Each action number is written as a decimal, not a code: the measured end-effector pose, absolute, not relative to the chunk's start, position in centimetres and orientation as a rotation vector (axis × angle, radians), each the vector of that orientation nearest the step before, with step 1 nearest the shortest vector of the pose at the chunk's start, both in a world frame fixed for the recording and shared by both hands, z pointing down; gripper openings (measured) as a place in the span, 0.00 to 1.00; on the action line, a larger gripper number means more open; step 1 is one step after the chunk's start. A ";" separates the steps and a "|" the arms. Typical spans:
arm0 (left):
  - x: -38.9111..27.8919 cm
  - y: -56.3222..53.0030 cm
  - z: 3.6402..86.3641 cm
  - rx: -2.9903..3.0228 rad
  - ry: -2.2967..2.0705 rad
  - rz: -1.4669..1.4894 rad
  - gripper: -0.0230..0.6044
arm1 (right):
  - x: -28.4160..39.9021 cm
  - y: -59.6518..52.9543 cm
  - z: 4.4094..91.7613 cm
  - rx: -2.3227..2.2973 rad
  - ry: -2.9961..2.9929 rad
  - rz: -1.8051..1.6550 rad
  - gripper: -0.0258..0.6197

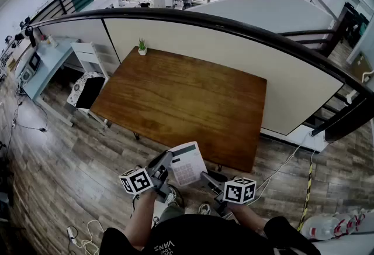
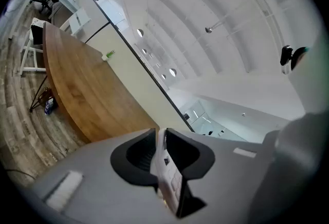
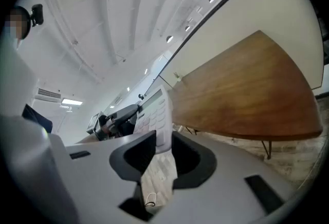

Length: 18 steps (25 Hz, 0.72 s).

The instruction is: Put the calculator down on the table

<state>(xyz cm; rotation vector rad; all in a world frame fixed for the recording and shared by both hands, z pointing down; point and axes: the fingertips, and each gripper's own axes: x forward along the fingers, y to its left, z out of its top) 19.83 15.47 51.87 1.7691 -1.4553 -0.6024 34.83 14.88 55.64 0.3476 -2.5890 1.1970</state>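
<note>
Jaws of the left tool (image 2: 160, 138) are pressed onto the calculator (image 1: 187, 163), which shows edge-on between them; they pinch it across its thin body at its left long edge. The right tool (image 3: 163, 147) stands spread wide. A near corner of the calculator reaches into its gap, but the pads do not appear to press on it, so the left pinch seems to carry the load.

The calculator hangs in the air between the two tools, right at the near edge of the bench (image 1: 193, 96) and mostly over the floor (image 1: 58, 148) side, not resting on the wood. It lies roughly flat and face up. Its long axis runs near to far, with the far end leaning a little left. The display (image 1: 183, 150) is at the far end, pointing toward the bench, and the keys (image 1: 188, 172) are toward the person.

It looks like a light, stiff plastic slab that will not sag from a one-sided hold. The smooth case could swivel or slip in a narrow pinch, though, and the keys give under pressure. The long side edges, gripped across the thickness, look like the best places to take it. The bench ahead is bare apart from a small potted plant (image 1: 142, 46) at its far left corner
</note>
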 end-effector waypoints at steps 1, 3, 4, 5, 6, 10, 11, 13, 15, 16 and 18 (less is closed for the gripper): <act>18.9 15.7 51.6 1.769 -1.459 -0.600 0.13 | 33.9 15.2 55.3 0.353 -2.590 1.197 0.21; 17.3 16.2 51.1 1.770 -1.461 -0.592 0.13 | 32.2 16.1 54.7 0.361 -2.589 1.199 0.21; 16.6 16.5 51.0 1.773 -1.456 -0.589 0.13 | 31.6 16.6 54.6 0.364 -2.588 1.200 0.21; 15.9 16.8 51.0 1.777 -1.450 -0.588 0.13 | 30.9 17.0 54.7 0.370 -2.589 1.199 0.21; 15.3 16.8 51.1 1.781 -1.444 -0.588 0.13 | 30.2 17.1 54.7 0.379 -2.591 1.199 0.21; 12.3 16.4 51.3 1.793 -1.439 -0.588 0.13 | 27.5 16.6 54.7 0.397 -2.615 1.244 0.21; 11.5 16.4 51.3 1.797 -1.439 -0.581 0.13 | 26.8 16.5 54.7 0.396 -2.620 1.249 0.21; 10.2 16.2 51.5 1.799 -1.438 -0.572 0.13 | 25.4 16.4 54.8 0.399 -2.620 1.243 0.21; 9.0 16.2 51.7 1.793 -1.439 -0.576 0.13 | 24.2 16.5 55.0 0.408 -2.614 1.243 0.21; 8.5 16.2 51.8 1.792 -1.438 -0.578 0.13 | 23.7 16.5 55.1 0.414 -2.612 1.244 0.21; 7.3 16.0 51.8 1.799 -1.432 -0.576 0.13 | 22.5 16.4 55.2 0.425 -2.612 1.242 0.21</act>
